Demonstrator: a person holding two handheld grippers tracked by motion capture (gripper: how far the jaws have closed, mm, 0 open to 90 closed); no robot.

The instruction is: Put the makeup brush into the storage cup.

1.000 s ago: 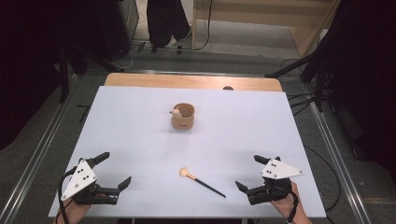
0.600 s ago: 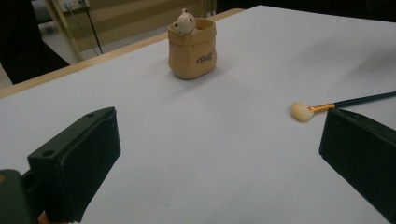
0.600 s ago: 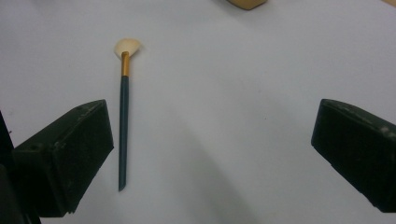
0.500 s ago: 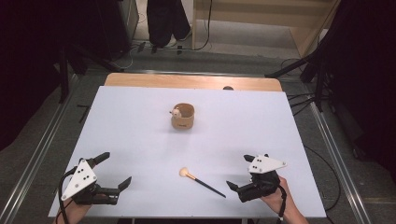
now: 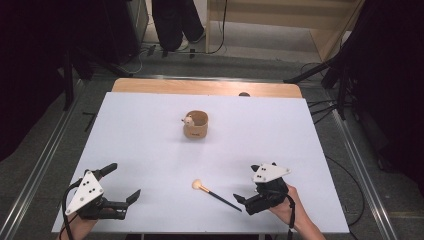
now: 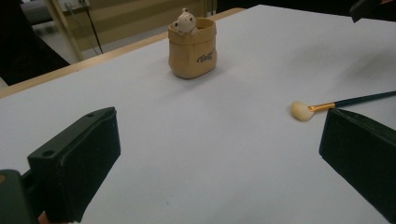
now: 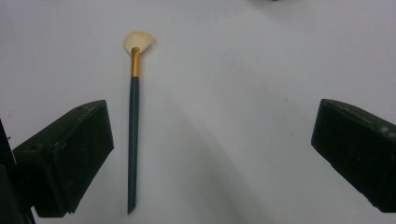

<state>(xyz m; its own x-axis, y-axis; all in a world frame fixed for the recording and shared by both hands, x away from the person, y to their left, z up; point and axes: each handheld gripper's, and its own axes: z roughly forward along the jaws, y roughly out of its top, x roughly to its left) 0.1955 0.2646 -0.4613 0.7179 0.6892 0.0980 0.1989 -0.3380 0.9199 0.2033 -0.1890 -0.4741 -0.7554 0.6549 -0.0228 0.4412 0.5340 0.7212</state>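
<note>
High view shows the white worktop (image 5: pixel 150 130) with a tan pot (image 5: pixel 195 125) at its middle and a brush (image 5: pixel 216 192) lying flat near the front edge. Nothing is picked up yet. Right tongs (image 5: pixel 248 202) are apart, just beside the brush handle; left tongs (image 5: pixel 124 182), apart too, wait well away.

Only a cup (image 5: pixel 195 126) at the table's (image 5: pixel 150 130) centre and a brush (image 5: pixel 216 194) near its front edge block passage.
</note>
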